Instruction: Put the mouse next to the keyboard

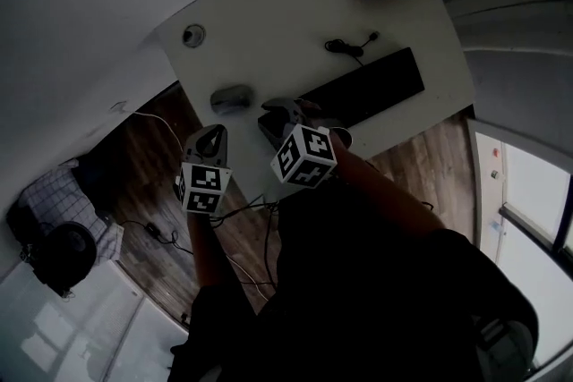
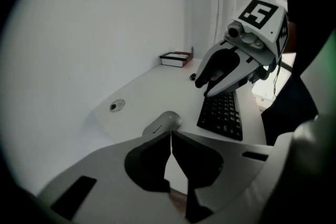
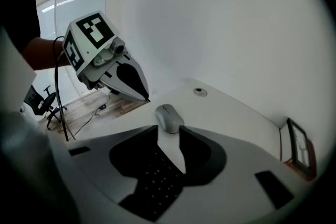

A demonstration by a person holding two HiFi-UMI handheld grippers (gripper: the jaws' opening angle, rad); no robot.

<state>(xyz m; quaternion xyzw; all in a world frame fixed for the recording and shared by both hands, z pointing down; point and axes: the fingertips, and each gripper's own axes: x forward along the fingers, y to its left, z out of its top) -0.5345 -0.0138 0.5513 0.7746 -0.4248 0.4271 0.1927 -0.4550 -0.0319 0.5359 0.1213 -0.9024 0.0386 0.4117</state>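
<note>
Head view: we find the grey oval mouse (image 1: 231, 98) untouched on the white counter (image 1: 269, 4), left of the long black keyboard (image 1: 363, 88), with a gap between them. The left tool (image 2: 171, 135) is pressed together, the right tool (image 3: 169, 131) slightly spread, both empty; we judge the move not begun.

Left tongs (image 2: 171, 135) were closed, jaws touching, nothing between them. A grey mouse (image 2: 164, 123) lay on the white bench (image 2: 147, 86) just beyond the tips, near the black keyboard (image 2: 223, 113) but apart from its left edge. Right tongs (image 2: 203, 87) hung above the keyboard's far end, pointing down-left. A round cable hole (image 2: 116, 106) sat left of the mouse. A flat book-like thing (image 2: 176, 59) lay at the bench's far end.
</note>
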